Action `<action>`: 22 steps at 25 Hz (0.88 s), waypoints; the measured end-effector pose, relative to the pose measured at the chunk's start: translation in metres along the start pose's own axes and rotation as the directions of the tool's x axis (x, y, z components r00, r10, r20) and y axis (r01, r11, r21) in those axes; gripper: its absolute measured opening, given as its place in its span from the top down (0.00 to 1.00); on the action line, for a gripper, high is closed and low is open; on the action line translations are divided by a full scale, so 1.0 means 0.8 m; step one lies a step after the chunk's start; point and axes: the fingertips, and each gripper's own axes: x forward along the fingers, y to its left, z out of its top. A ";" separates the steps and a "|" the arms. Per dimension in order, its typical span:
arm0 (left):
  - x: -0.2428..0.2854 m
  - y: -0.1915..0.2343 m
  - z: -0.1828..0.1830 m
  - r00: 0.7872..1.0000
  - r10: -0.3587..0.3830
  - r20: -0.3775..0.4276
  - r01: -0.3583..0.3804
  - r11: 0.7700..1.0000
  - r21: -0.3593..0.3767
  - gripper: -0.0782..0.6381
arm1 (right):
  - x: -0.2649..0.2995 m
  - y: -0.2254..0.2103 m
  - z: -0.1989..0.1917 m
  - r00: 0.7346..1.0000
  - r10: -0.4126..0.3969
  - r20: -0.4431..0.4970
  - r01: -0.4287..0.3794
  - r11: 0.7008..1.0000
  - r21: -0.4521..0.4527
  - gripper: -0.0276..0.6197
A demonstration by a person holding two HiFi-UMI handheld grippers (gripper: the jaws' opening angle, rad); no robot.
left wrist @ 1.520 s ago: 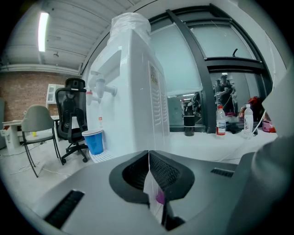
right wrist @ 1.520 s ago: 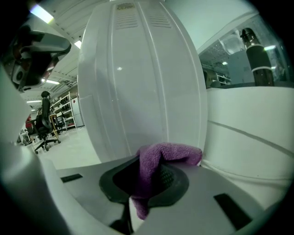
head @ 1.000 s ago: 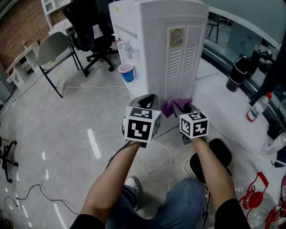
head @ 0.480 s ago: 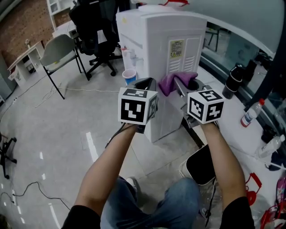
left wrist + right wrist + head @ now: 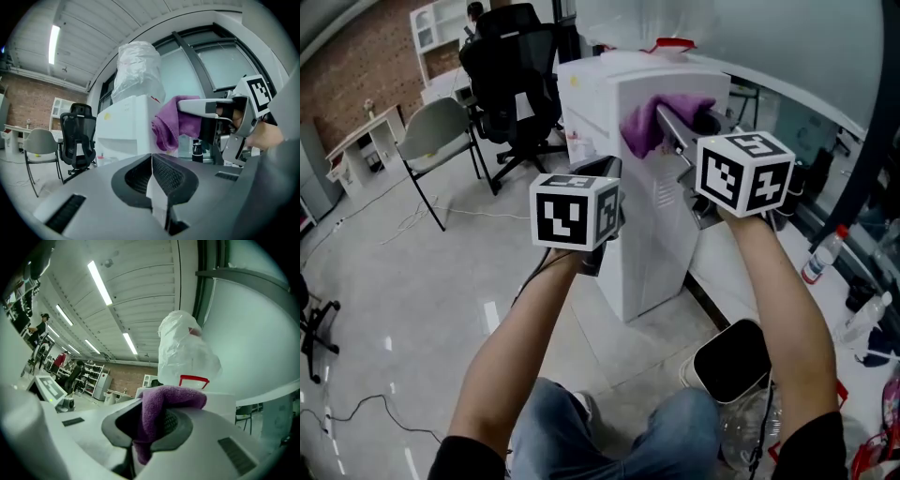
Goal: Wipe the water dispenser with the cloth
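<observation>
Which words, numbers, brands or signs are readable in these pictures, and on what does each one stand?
No text is readable.
On the left tool, the cube: square pattern, no letters.
On the right tool, the cube: the same.
On the water dispenser, a yellow sticker: too blurred.

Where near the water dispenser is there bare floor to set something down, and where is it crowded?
The floor left of the water dispenser is bare, bordered by the grey chair and the black office chair. Right of it is crowded: a black bin and bottles.
</observation>
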 end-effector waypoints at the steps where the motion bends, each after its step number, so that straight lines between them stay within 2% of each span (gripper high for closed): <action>1: -0.002 0.002 0.008 1.000 0.002 0.009 -0.002 1.000 0.005 0.85 | 0.005 0.000 0.011 1.000 -0.002 0.011 0.002 1.000 0.011 0.90; 7: -0.015 0.018 0.039 0.999 0.029 0.036 -0.031 0.999 0.043 0.85 | 0.030 -0.013 0.043 0.998 -0.047 0.050 0.040 0.989 0.142 0.90; 14: -0.017 0.026 0.025 0.999 0.039 0.030 -0.040 0.999 0.032 0.85 | 0.034 -0.006 0.011 0.999 -0.042 0.033 0.037 0.990 0.137 0.90; 22: -0.002 0.016 -0.023 1.000 0.027 -0.016 -0.027 1.000 0.007 0.85 | 0.021 0.010 -0.060 0.999 -0.012 -0.046 0.017 0.993 0.114 0.90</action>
